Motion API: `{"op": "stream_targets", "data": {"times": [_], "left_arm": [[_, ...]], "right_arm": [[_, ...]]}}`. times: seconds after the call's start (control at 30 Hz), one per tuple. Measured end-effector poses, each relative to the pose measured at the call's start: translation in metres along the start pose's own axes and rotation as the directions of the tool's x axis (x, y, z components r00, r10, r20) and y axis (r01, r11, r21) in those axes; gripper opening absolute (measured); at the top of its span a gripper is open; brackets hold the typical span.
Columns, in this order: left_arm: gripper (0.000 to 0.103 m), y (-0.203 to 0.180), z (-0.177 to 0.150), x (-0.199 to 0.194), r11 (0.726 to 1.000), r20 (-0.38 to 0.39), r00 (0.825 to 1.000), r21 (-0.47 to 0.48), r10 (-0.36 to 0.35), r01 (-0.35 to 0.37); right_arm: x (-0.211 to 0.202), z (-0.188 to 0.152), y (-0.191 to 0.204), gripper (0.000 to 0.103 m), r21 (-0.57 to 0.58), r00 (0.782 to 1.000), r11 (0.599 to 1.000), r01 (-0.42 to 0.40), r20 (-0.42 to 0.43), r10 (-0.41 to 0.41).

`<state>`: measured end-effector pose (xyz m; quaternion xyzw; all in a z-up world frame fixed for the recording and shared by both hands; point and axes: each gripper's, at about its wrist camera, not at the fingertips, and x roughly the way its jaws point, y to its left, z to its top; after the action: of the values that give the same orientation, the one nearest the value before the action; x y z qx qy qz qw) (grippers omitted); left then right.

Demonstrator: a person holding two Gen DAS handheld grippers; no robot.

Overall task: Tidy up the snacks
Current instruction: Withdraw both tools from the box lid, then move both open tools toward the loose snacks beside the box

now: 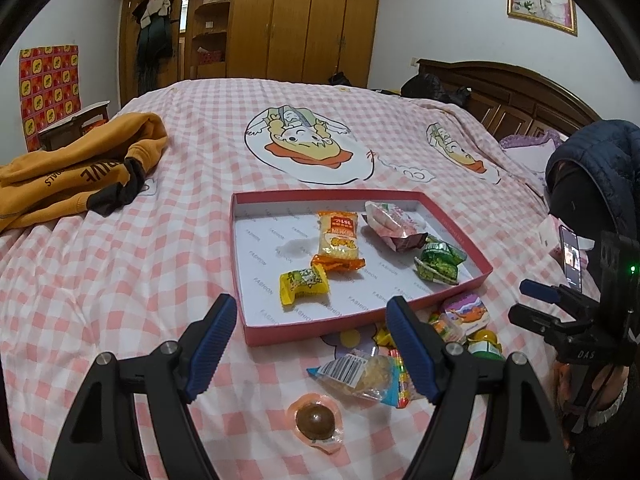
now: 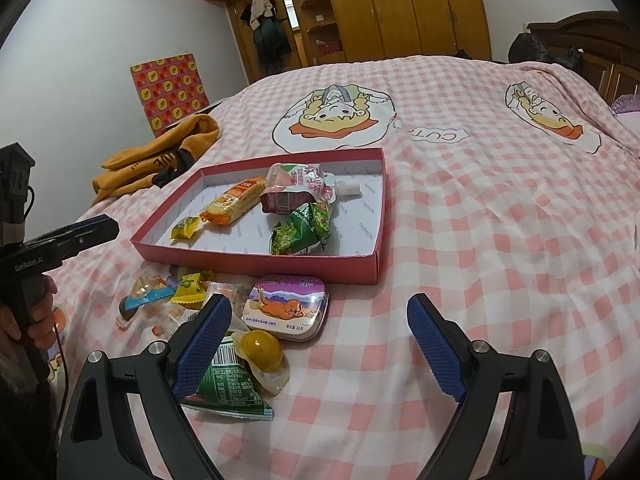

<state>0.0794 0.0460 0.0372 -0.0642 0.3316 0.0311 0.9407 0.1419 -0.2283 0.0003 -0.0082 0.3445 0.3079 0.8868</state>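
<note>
**Both grippers held apart above the bed, snacks half sorted**

We held the left gripper [image 1: 310, 338] low over the checked bedspread [image 1: 120, 300], its blue fingers [image 1: 212, 340] spread wide and empty, pointing toward the near wall of the red tray [image 1: 304, 326]. A brown jelly cup [image 1: 315, 422] lay on the bedspread between those fingers, untouched. We held the right gripper [image 2: 320, 344] level as well, jaws parted with nothing between them, just right of the loose pile. Four snacks sat inside the tray: a yellow candy [image 1: 302, 284], an orange cracker pack [image 1: 338, 242], a pink pouch [image 1: 394, 224] and a green packet [image 1: 440, 264]. Outside it, near the front wall, lay a mint tin [image 2: 286, 306], a yellow jelly cup [image 2: 262, 346] and a green bag [image 2: 226, 390].
</note>
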Motion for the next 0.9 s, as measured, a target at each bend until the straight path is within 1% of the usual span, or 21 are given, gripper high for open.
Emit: {"op": "stream_targets", "data": {"times": [0.33,0.9], "left_arm": [[0.081,0.003,-0.005,0.001,1.0,-0.005,1.0,0.0,0.002,-0.002],[0.081,0.012,-0.011,0.002,1.0,-0.018,1.0,-0.027,0.007,-0.008]], "right_arm": [[0.002,-0.001,0.0,0.091,0.0,1.0,1.0,0.0,-0.003,0.0],[0.005,-0.004,0.003,0.091,-0.005,1.0,1.0,0.0,-0.016,0.0]]}}
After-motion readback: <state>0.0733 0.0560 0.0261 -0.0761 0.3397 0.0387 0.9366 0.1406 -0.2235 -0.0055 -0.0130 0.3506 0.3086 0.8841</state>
